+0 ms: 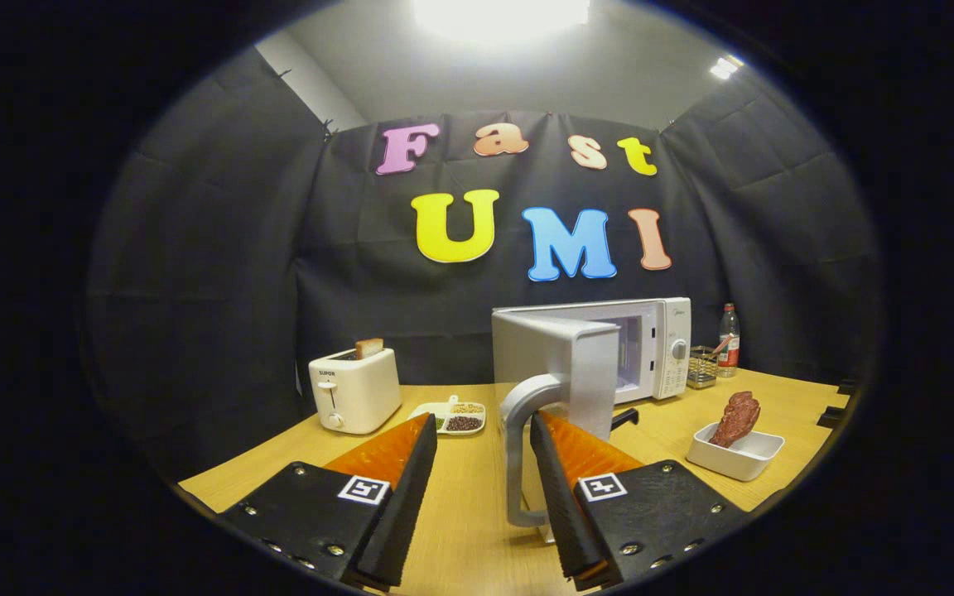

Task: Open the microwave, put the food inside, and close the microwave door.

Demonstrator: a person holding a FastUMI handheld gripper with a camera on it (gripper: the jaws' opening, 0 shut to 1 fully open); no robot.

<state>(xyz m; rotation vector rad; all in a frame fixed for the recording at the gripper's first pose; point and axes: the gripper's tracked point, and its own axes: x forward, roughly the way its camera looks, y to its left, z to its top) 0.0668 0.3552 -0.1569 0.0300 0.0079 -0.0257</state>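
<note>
Your gripper (484, 430) stands with fingers apart, the door handle (518, 447) of the swung-open microwave (651, 348) between them unclamped; opening looks done, so next back off and reach right for the food (735, 418) in its white dish (734, 459).

Microwave (651, 348) on table (460, 513) (door (556, 364) swung open), toaster (354, 389) left, meat dish (734, 451) right, before it

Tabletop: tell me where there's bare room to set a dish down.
The open gripper has bare table between its fingers, back to the compartment tray. Another free patch lies between the microwave and the white dish holding meat. It is crowded at the swung-open door with its handle, and near the toaster.
</note>
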